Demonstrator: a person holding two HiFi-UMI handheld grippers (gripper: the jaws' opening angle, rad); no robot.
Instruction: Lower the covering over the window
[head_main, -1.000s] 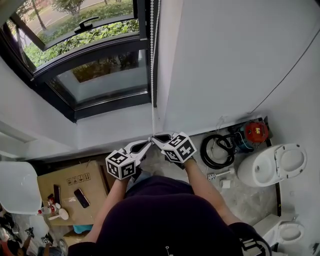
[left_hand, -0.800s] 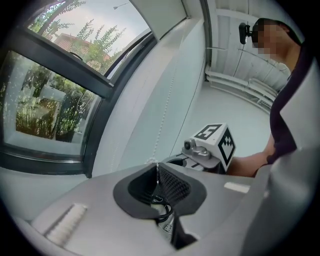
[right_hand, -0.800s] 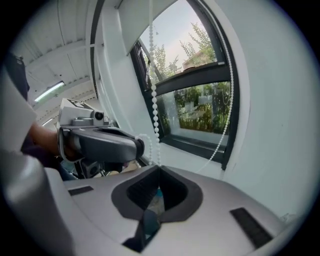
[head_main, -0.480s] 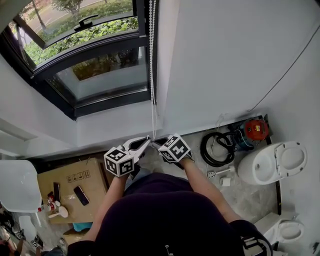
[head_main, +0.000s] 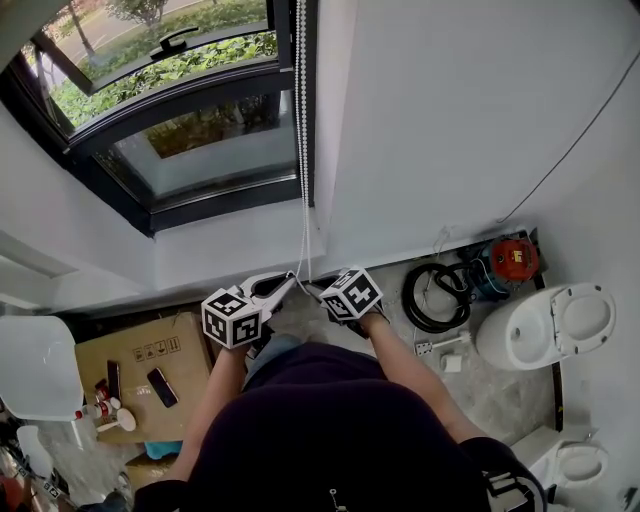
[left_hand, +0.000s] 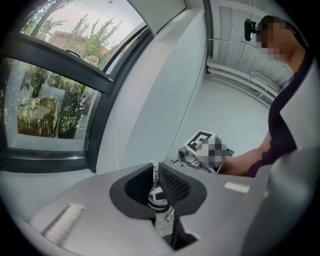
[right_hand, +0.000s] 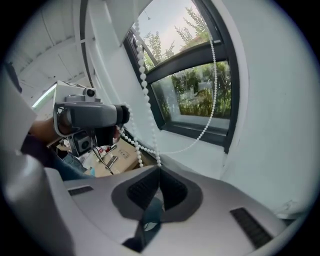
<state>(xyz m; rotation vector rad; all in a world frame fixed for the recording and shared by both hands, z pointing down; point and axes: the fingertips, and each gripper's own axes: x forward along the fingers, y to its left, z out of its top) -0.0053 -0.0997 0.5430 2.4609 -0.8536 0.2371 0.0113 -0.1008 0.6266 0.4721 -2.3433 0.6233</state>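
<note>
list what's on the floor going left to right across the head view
cardboard box → black hose coil → red machine → toilet

The bead cord (head_main: 303, 130) is a string of small white beads, smooth and glossy like plastic. At eleven o'clock in the head view the window frame (head_main: 190, 215) looks like dark matt metal, set round clear, reflecting glass (head_main: 200, 150). The wall (head_main: 450, 120) is smooth matt white. The left tool (left_hand: 156, 167) and right tool (right_hand: 159, 170) have matt grey plastic shells and black cross-ribbed pads (left_hand: 173, 185). At eight o'clock the cardboard box (head_main: 140, 362) is dull brown; at four o'clock the toilet (head_main: 545, 325) is glossy white.
</note>
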